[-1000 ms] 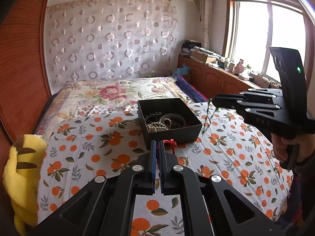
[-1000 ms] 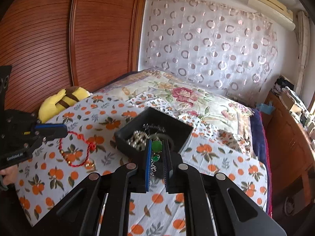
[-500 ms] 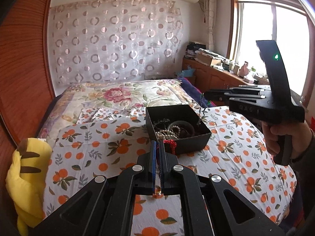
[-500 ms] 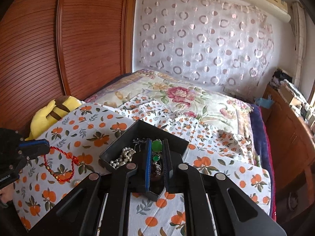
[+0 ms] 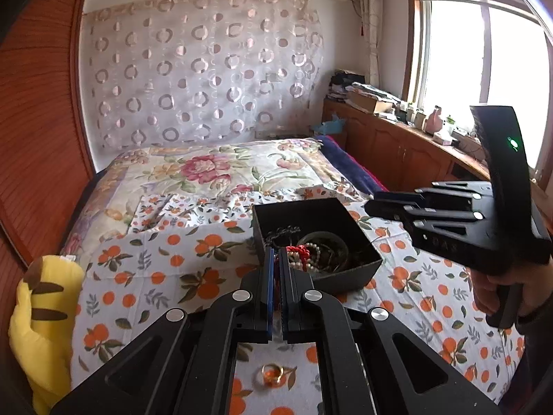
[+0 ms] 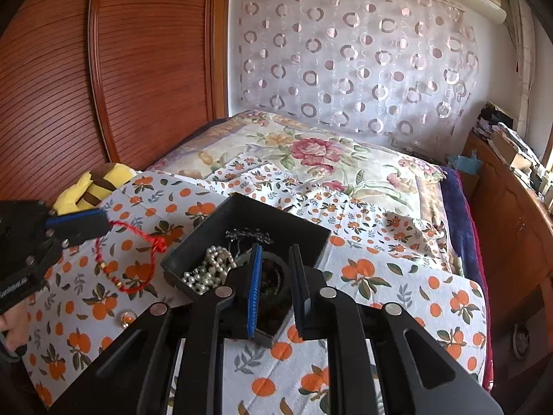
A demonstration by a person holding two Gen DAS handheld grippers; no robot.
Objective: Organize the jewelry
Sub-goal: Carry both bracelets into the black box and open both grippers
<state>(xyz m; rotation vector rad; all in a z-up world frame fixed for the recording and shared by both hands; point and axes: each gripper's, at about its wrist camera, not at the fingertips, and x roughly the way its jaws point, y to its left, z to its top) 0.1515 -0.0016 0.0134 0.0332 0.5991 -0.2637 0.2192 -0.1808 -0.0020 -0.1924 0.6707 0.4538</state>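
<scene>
Nearest the lens in the left wrist view, a gold ring [image 5: 273,373] with an orange stone lies loose on the orange-print bedspread [image 5: 145,276], low in the frame; by my reading it is one piece not yet put away. Just above it, the left gripper [image 5: 274,259] has its jaws clenched on a red cord bracelet [image 6: 133,259], which hangs from the tips at the left of the right wrist view, clear of the bedspread and just left of the black box [image 6: 193,242].

At mid frame the right gripper [image 6: 274,259] hovers over the box; its jaws have just been opening and stand released, with nothing between the pads. Inside the box lie a pearl strand [image 6: 209,266], a dark bangle [image 6: 276,273] and a dark metal piece [image 6: 247,235] toward the far wall.

So several pieces are boxed, and the bracelet and ring appear to remain. Beyond, a yellow plush toy [image 5: 41,311] sits at the left edge.
</scene>
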